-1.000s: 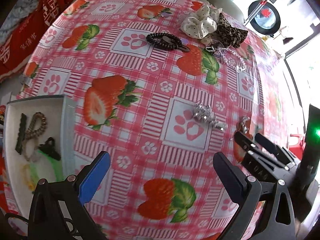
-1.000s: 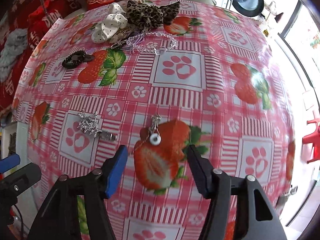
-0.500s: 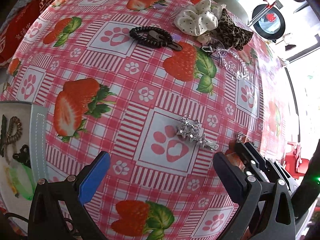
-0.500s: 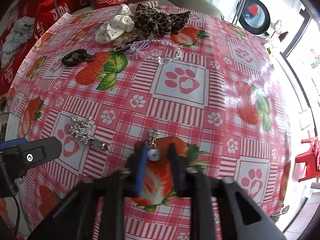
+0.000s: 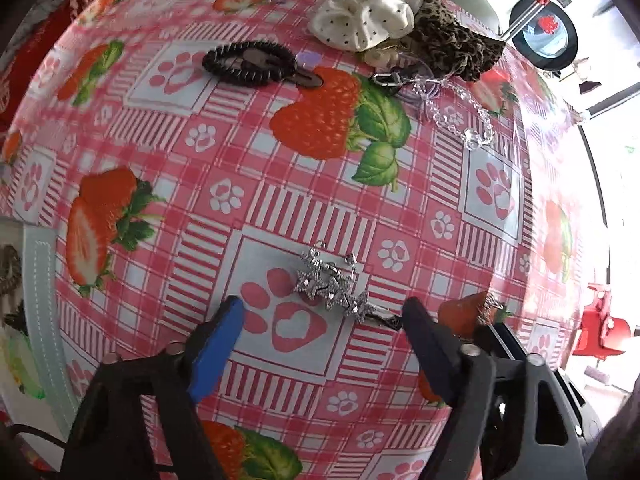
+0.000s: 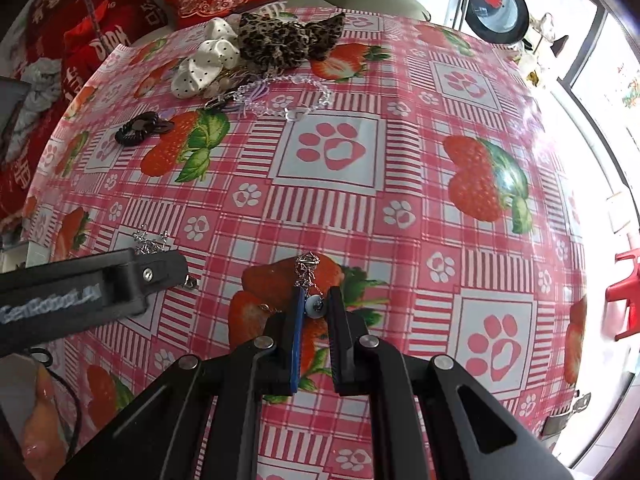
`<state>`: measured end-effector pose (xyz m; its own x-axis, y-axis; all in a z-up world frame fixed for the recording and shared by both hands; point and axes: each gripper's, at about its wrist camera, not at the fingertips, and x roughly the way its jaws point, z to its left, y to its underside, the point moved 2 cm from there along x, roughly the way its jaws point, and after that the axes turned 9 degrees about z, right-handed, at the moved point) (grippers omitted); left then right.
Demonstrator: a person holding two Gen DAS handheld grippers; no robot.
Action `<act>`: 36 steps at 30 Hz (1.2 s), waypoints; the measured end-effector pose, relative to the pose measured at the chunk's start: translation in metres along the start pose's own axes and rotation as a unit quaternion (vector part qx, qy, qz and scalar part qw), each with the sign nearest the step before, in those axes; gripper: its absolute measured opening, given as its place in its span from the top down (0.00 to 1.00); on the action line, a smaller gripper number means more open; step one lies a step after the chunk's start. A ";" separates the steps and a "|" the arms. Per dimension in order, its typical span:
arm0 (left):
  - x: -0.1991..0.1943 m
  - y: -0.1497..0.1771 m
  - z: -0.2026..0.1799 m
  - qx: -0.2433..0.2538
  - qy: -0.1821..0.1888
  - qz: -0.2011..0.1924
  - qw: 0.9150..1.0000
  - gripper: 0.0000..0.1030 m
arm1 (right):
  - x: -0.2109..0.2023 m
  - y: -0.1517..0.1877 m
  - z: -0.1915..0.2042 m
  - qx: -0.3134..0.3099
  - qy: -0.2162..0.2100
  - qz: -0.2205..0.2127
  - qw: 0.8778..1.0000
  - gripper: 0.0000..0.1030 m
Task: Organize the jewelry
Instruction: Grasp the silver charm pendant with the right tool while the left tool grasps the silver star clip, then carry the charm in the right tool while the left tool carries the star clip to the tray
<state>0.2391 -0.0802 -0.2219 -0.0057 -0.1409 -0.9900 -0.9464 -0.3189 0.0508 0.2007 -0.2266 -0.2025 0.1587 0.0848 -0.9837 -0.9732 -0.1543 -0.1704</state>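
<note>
**Two pickups in hand, both with slip risk**

We find the right claw (image 6: 316,310) drawn narrow around a small pendant with a blue-and-white bead (image 6: 313,306). The bead sits between its fingertips, while the silver chain and charm (image 6: 306,264) trail ahead of the tips on the surface (image 6: 420,208). We cannot tell whether the pads truly bear on the bead or only flank it. In our judgement a round, hard bead may squirt out on lifting, and the loose chain may drag or snag on the cloth.

The left claw (image 5: 320,312) stands wide, its fingers either side of a silver star hair clip (image 5: 332,284) that lies just ahead of the tips. The clip's thin pin runs toward the far-side finger (image 5: 420,320) and appears to touch it. If the claw closes off-centre, we expect the clip to pivot or skate flat under the pads.

The two claws work close together; the right claw's body sits just beside the left one, so a collision is possible.

The tray (image 5: 40,288) lies well off to the left claw's outer side. Scrunchies (image 6: 256,48), a crystal bracelet (image 6: 288,96) and a black coil tie (image 6: 138,128) wait far ahead.
</note>
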 end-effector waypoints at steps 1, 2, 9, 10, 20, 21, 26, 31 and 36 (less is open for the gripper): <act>0.000 -0.001 -0.004 0.004 -0.004 -0.002 1.000 0.29 | -0.001 0.001 -0.001 0.002 -0.002 0.000 1.000 0.88; 0.000 -0.002 -0.007 0.009 -0.009 -0.005 1.000 0.36 | -0.002 0.002 -0.003 0.005 -0.004 0.000 1.000 0.88; -0.002 -0.005 -0.019 0.044 0.003 -0.015 0.999 0.61 | -0.008 0.008 -0.009 0.020 -0.016 0.002 1.000 0.88; -0.005 0.000 -0.015 0.049 0.004 -0.018 0.999 0.62 | -0.008 0.009 -0.009 0.022 -0.018 0.003 1.000 0.88; -0.024 0.035 0.003 0.099 0.020 -0.032 0.994 0.70 | -0.015 0.018 -0.010 0.042 -0.046 0.007 0.998 0.88; -0.027 0.037 0.006 0.103 0.019 -0.033 0.994 0.70 | -0.016 0.019 -0.009 0.044 -0.050 0.007 0.998 0.88; -0.040 0.049 0.022 0.119 0.019 -0.037 0.992 0.70 | -0.026 0.024 -0.008 0.053 -0.071 0.006 0.996 0.88; -0.058 0.066 0.042 0.134 0.021 -0.049 0.990 0.70 | -0.036 0.029 -0.003 0.058 -0.085 0.008 0.995 0.88; -0.074 0.080 0.060 0.139 0.026 -0.057 0.988 0.70 | -0.046 0.033 0.005 0.058 -0.091 0.007 0.994 0.88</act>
<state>0.1440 -0.0391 -0.1530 0.1168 -0.1696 -0.9786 -0.9920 -0.0665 -0.1069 0.1602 -0.2306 -0.1628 0.1218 0.2614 -0.9575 -0.9895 -0.0434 -0.1377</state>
